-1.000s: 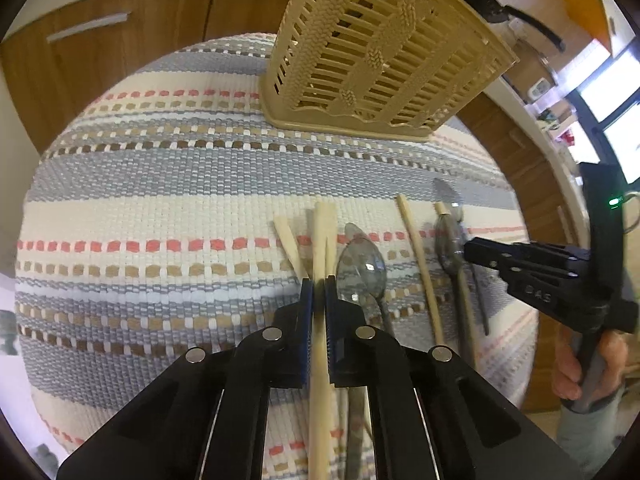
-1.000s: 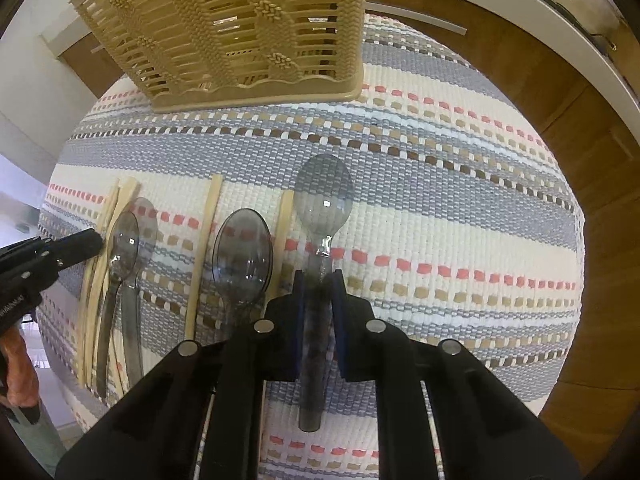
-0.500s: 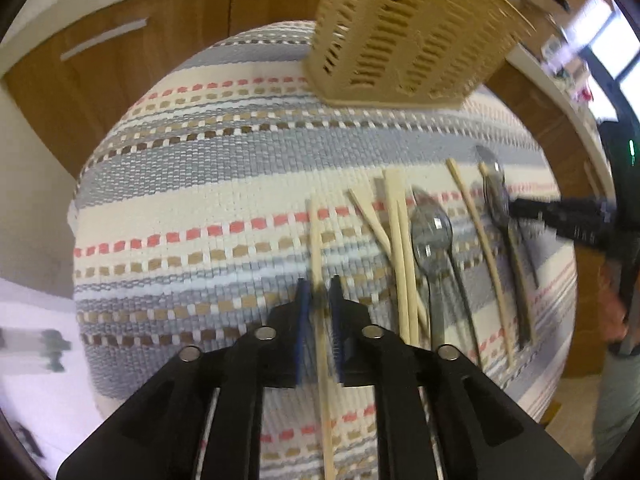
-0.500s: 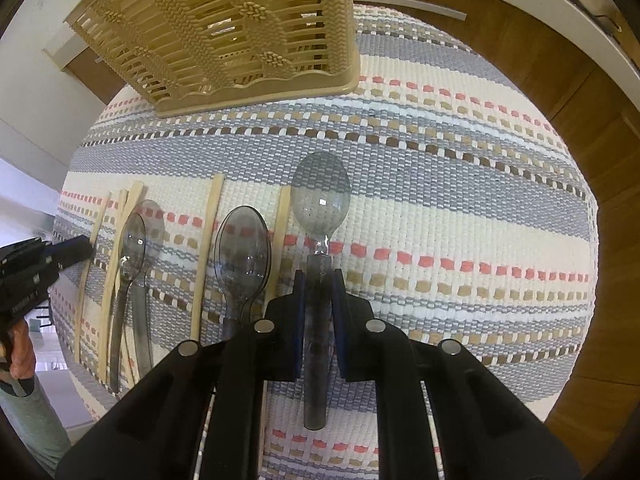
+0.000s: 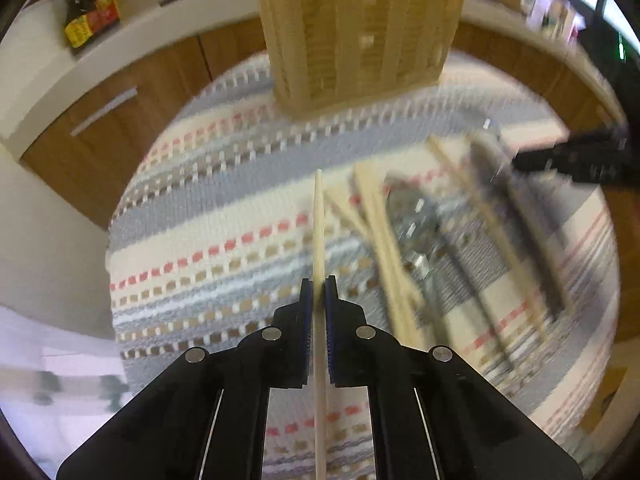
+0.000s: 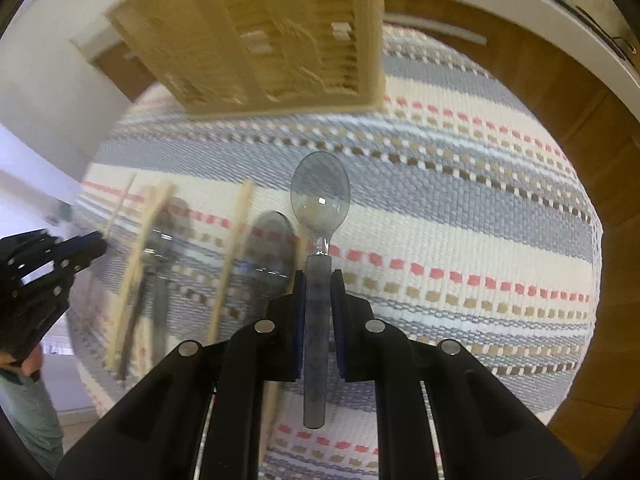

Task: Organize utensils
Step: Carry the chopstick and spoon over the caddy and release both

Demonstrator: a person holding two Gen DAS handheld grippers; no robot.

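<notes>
1. The left gripper is clenched on a single wooden chopstick, whose tip sticks out ahead of the pads while its other end runs back between the arms toward the camera.
2. The right gripper is clenched on the handle of a clear grey plastic spoon; the bowl stands ahead of the fingertips and the handle end passes back between the arms.
3. Ahead of both grippers, at the far edge of the striped woven mat, stands a beige slotted plastic utensil basket, blurred in both views.
4. To the right of the left gripper, more chopsticks and spoons lie on the mat in a loose row, smeared by motion; the right gripper shows as a black shape at the far right of that row.
5. To the left of the right gripper, another grey spoon lies just beside the held one, with a chopstick beyond it and further utensils past that.
6. The left gripper appears at the left edge of the right wrist view, with part of the person's hand beneath it.
7. A dark sauce bottle stands on the white worktop far ahead and left of the left gripper.
</notes>
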